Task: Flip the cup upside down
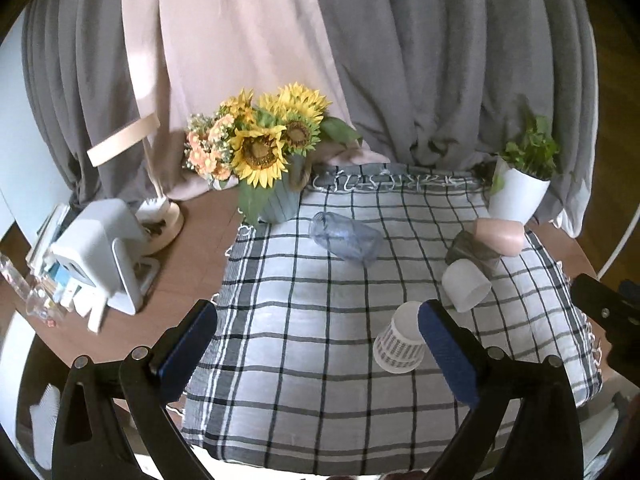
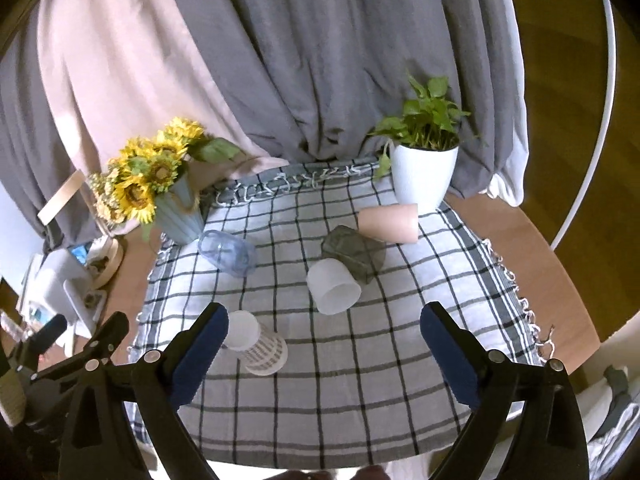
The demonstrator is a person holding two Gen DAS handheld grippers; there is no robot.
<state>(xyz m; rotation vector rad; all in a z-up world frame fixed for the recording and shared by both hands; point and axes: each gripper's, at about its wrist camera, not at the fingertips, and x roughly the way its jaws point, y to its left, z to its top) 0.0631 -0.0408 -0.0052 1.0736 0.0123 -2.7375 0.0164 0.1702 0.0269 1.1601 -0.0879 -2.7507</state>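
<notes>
Left tool [image 1: 318, 332]: jaws spread wide, holding nothing, above the checked cloth [image 1: 304, 380].
Blue cup [image 2: 227, 253]: clear, on its side near the sunflower vase [image 2: 180, 216].
Patterned cup [image 2: 258, 346]: already mouth-down, near front.
Frosted cup [image 2: 334, 286]: on its side at centre, mouth toward the camera, touching the grey-green cup [image 2: 354, 254].
Pink cup [image 2: 390, 223]: on its side, by the white planter [image 2: 422, 178].
Handling: likely light, thin plastic, stiff but slippery; grip the frosted cup across mid-wall, gently.
Right tool [image 2: 322, 332]: wide open, empty.
</notes>
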